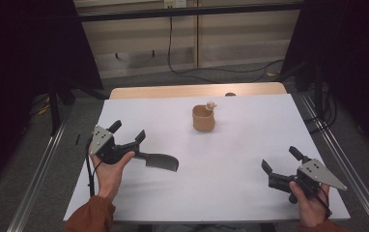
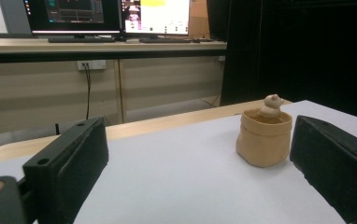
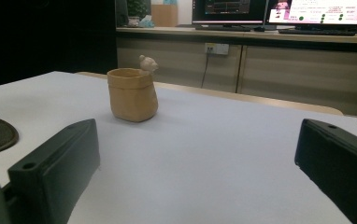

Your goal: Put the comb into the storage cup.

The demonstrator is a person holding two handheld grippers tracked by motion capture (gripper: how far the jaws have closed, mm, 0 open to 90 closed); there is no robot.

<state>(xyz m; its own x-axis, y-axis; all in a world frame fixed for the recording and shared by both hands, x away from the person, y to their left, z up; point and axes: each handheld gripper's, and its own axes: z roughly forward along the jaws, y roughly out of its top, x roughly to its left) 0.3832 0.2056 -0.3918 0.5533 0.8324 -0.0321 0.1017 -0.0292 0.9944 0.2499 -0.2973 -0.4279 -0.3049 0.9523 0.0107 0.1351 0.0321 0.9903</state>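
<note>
**Tan clay cup waits between my two open grippers**

Tan and rounded, the small clay cup with a little pale figure on its rim stands upright on the white table cover, toward the far middle of it. I hold my left gripper above the near left part of the table, and its two black jaws are spread wide with nothing between them. In the left gripper view the cup stands ahead, nearer to the right jaw, well apart from it. A dark flat object lies on the cover just beside my left gripper. My right gripper is at the near right side, also with jaws released and empty. In the right gripper view the cup stands far ahead, above the left jaw.
</note>
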